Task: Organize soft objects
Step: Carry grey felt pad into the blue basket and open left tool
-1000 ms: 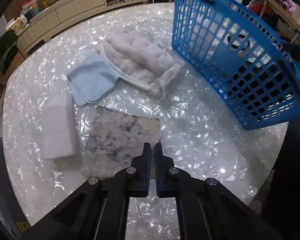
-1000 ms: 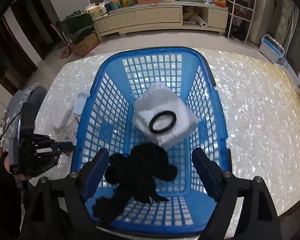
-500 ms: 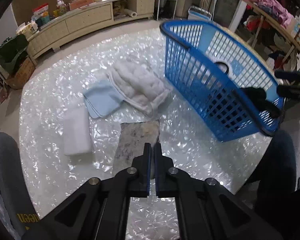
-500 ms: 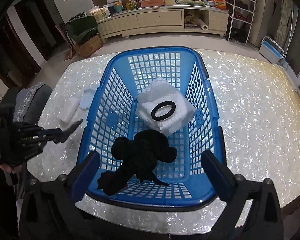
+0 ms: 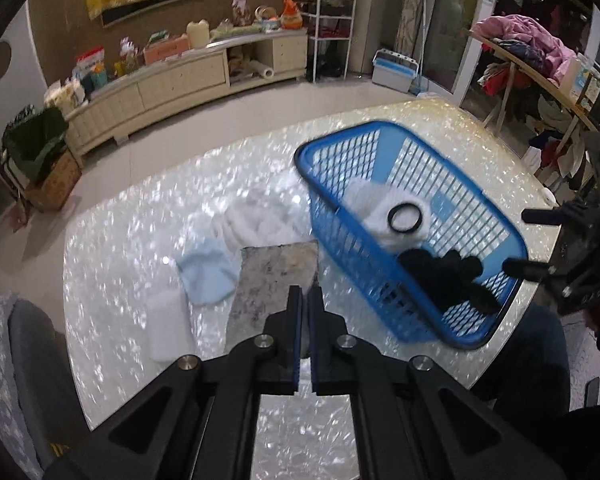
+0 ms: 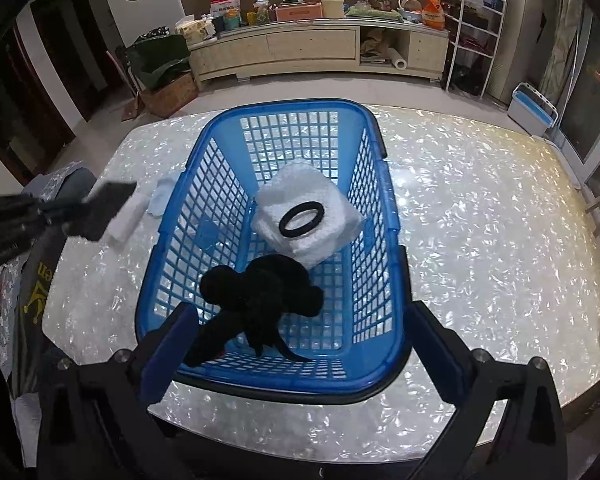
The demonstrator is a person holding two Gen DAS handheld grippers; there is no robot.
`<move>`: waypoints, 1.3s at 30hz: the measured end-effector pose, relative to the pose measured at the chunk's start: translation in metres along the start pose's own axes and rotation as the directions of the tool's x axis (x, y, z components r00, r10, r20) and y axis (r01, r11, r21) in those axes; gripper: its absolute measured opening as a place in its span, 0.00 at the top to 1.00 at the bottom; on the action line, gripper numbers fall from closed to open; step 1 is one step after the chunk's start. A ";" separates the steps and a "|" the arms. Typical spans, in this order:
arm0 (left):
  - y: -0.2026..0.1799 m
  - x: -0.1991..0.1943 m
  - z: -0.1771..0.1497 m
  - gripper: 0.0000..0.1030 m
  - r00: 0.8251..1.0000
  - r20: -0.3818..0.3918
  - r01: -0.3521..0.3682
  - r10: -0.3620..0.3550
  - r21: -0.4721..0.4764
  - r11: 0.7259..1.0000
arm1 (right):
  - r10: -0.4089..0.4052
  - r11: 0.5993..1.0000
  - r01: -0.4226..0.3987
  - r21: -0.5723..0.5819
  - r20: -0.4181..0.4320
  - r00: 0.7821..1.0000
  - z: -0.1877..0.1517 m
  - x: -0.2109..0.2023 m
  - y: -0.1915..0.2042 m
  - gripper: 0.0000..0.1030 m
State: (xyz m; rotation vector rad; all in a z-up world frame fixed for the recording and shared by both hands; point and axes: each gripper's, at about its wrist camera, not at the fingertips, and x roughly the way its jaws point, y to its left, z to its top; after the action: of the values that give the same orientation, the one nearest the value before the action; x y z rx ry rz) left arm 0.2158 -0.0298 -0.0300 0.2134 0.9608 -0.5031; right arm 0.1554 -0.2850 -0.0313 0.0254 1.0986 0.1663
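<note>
Glossy pearly table (image 6: pixel 480 240), blue plastic lattice basket (image 6: pixel 376 216), fluffy cloths (image 5: pixel 260 224).

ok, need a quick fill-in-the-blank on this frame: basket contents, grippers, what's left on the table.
1. The black ring lies on a folded ____ towel inside the blue basket.
2. The left gripper is shut on a ____ cloth.
3. The right gripper stands ____, holding nothing.
4. The light blue cloth lies ____ the basket, on the table.

Missing: white; grey; open; outside
</note>
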 end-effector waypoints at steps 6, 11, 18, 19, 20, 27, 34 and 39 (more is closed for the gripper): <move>-0.030 -0.007 0.035 0.98 0.999 0.049 0.002 -0.006 0.067 0.998 | 0.005 1.000 -0.005 0.010 0.006 1.000 -0.001 -0.002 -0.015 0.00; -0.057 0.002 0.061 0.98 0.998 0.054 0.010 -0.017 0.124 0.992 | -0.001 1.000 0.000 0.028 0.032 0.999 0.003 -0.005 -0.028 0.00; -0.091 0.042 0.083 0.98 0.998 0.005 0.056 -0.058 0.183 0.982 | -0.003 0.997 0.000 0.077 0.043 0.999 0.007 0.004 -0.050 0.00; -0.097 0.048 0.086 0.98 0.998 -0.001 0.062 -0.063 0.189 0.980 | -0.004 0.996 0.000 0.085 0.044 0.999 0.007 0.006 -0.052 0.00; -0.103 0.056 0.088 0.98 0.998 -0.012 0.069 -0.069 0.197 0.978 | -0.006 0.995 0.001 0.099 0.050 0.999 0.006 0.008 -0.055 0.00; -0.128 0.111 0.095 0.98 0.991 -0.096 0.110 -0.090 0.221 0.969 | 0.000 0.991 -0.007 0.134 0.048 0.999 0.006 0.021 -0.070 0.00; -0.136 0.143 0.091 0.98 0.983 -0.160 0.127 -0.093 0.212 0.969 | 0.035 0.989 -0.041 0.140 0.041 0.999 0.005 0.027 -0.076 0.00; -0.139 0.148 0.089 0.98 0.981 -0.172 0.121 -0.085 0.213 0.970 | 0.051 0.988 -0.055 0.145 0.031 0.998 0.003 0.027 -0.075 0.00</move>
State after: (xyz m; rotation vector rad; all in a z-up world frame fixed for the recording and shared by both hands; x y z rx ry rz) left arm 0.2805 -0.2310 -0.0956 0.4128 1.0781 -0.6983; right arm 0.1794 -0.3553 -0.0618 0.1876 1.0819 0.1326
